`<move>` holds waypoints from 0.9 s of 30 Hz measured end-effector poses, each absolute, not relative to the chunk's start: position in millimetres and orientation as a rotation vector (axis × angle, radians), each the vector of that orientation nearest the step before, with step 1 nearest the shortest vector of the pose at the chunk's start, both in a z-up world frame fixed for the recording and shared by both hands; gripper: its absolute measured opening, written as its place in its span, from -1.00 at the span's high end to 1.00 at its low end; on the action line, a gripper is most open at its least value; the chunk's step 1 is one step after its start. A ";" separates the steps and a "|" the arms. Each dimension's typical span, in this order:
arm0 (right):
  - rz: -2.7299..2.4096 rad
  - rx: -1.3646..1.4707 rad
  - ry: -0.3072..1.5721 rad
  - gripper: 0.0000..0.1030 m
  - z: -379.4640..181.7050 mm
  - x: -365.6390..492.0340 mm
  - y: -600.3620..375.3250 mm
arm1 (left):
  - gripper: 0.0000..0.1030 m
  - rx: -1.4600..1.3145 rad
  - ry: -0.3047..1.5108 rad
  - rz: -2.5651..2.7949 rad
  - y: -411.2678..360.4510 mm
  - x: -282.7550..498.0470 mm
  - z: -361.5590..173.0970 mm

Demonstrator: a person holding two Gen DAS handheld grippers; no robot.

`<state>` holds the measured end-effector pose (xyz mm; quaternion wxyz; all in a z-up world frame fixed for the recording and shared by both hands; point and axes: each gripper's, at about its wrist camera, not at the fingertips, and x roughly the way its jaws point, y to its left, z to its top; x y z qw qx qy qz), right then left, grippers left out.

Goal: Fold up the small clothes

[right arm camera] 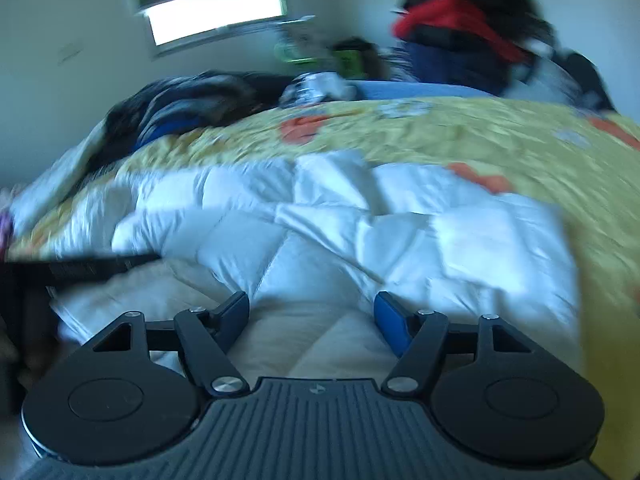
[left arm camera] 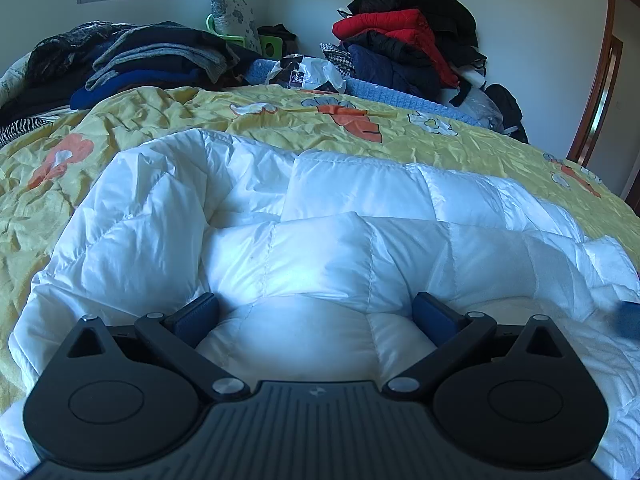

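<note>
White puffy quilted jacket point(left arm camera: 320, 220) is lying bunched up on the yellow bedspread point(left arm camera: 120, 128). Both tools, left tool point(left arm camera: 316, 312) and right tool point(right arm camera: 312, 316), sit over it with jaws spread apart, nothing clamped.

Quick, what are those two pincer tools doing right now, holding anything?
Left tool: open, holding nothing, its jaws wide either side of a puff of the white quilted garment.
Right tool: open, nothing gripped, over the same garment.
</note>
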<state>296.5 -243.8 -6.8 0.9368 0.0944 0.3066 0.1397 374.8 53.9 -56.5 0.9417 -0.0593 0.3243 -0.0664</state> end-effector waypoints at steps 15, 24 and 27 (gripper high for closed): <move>0.218 0.239 0.676 -0.85 10.2 88.7 -294.0 | -1.00 -0.219 0.491 -0.053 82.3 287.7 -12.9; 0.160 0.377 0.778 -0.85 -1.7 69.2 -333.7 | -1.00 -0.411 0.408 0.061 157.5 104.4 3.1; 0.142 0.473 0.837 -0.85 -12.4 64.9 -348.1 | -1.00 -0.542 0.473 0.154 189.5 63.0 -8.9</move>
